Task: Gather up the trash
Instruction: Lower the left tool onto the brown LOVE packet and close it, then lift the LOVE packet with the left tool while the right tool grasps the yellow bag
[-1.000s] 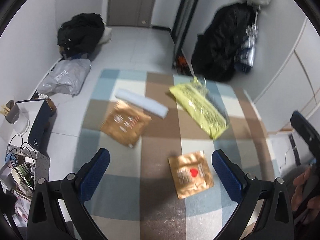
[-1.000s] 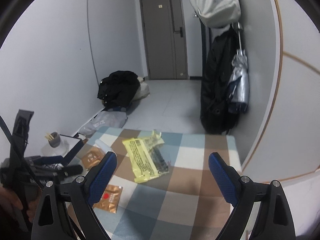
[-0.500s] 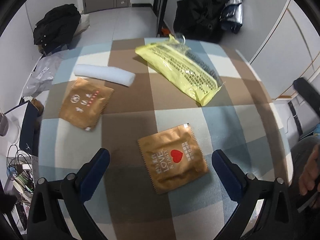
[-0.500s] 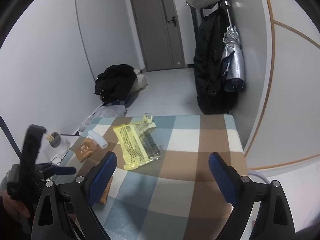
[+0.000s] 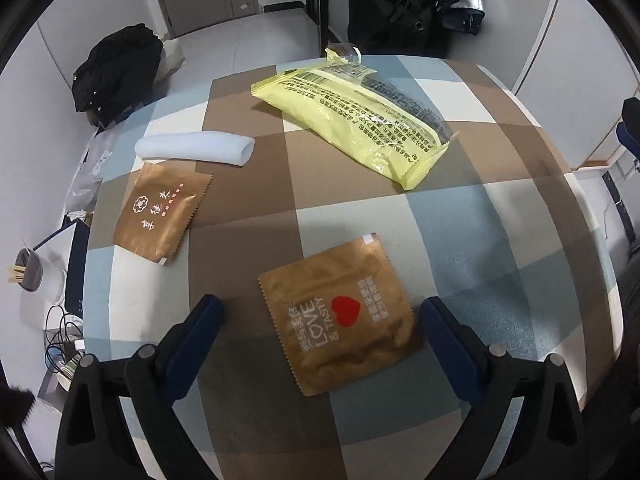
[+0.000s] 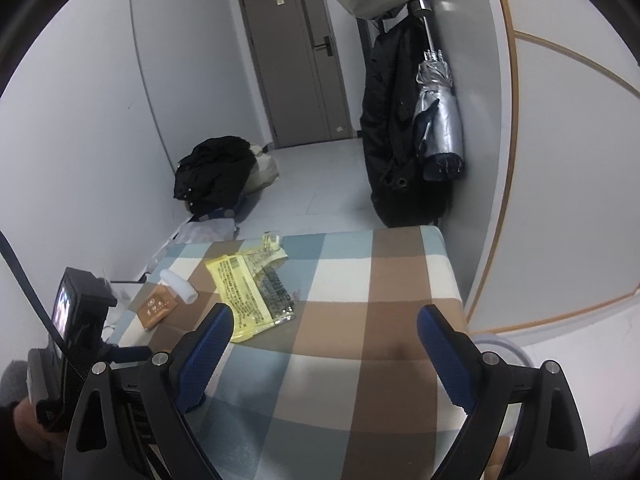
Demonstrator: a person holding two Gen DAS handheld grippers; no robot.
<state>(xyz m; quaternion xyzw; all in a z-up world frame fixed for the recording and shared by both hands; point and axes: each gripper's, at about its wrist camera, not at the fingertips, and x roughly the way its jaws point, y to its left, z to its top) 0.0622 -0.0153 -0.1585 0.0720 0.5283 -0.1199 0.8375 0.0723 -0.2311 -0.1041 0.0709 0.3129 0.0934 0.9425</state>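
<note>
Left tool (image 5: 320, 320): spread wide and empty, both blue pads low over the checked bench (image 5: 500, 220), aimed forward and down.
Nearest trash: the brown heart sachet (image 5: 340, 320) lies flat on the bench right between the two pads, reaching from just right of the left pad almost to the right pad.
Sachet axis: roughly square, turned a little so its long side runs from near-left to far-right; the serrated edges face left and near, and one corner points at the near edge of the bench.
Deciding relation: the sachet sits inside the opening and nearly fills it, so closing should, I judge, need only a drop onto the flat foil, not a sideways shift.
Right tool (image 6: 324, 344): also gaping wide with nothing in it, held higher over the near-right part of the bench, well apart from any trash.
Nearer hand: the left, clearly.
Farther trash: second brown sachet (image 5: 160, 216) at far left, white roll (image 5: 196, 148) just beyond it, yellow wrapper (image 5: 352, 128) at far centre-right, lying diagonally.
Risk: thin flat foil may slip from the pads.
</note>
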